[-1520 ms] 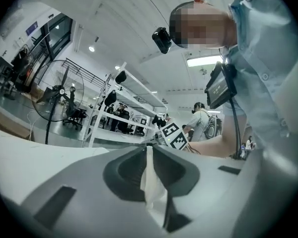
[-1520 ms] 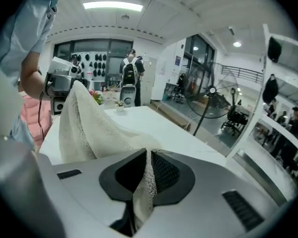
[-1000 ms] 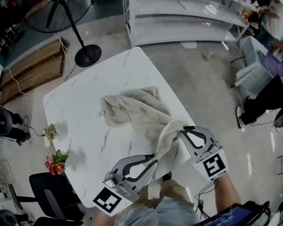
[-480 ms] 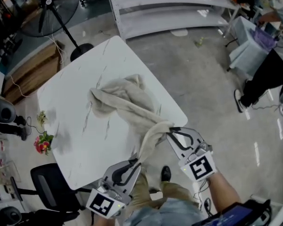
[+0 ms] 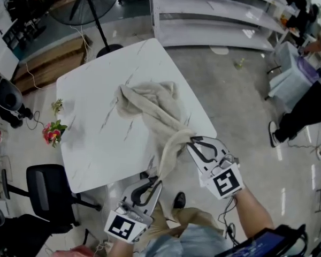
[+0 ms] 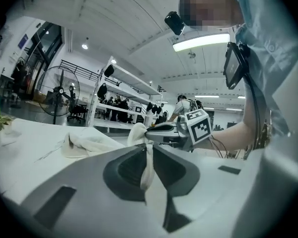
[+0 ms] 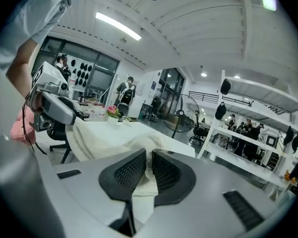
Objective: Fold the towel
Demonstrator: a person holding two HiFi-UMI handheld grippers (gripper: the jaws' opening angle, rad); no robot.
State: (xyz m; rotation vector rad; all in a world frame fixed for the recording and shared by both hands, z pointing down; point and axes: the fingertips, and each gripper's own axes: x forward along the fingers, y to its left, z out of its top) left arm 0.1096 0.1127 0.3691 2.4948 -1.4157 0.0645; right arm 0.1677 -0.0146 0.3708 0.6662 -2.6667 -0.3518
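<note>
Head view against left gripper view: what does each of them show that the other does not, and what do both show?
Only the head view shows the whole outline of the table, the black chair beside it, and the marker cube on the left gripper. Only the left gripper view shows the ceiling lamp and, close up, the left fingers closed on a thin strip of towel. Both show the towel lying partly on the table, the right gripper holding another part of it, and the standing fan.

Open tabletop (image 5: 96,138) lies between towel (image 5: 152,103) and flowers (image 5: 52,131).
</note>
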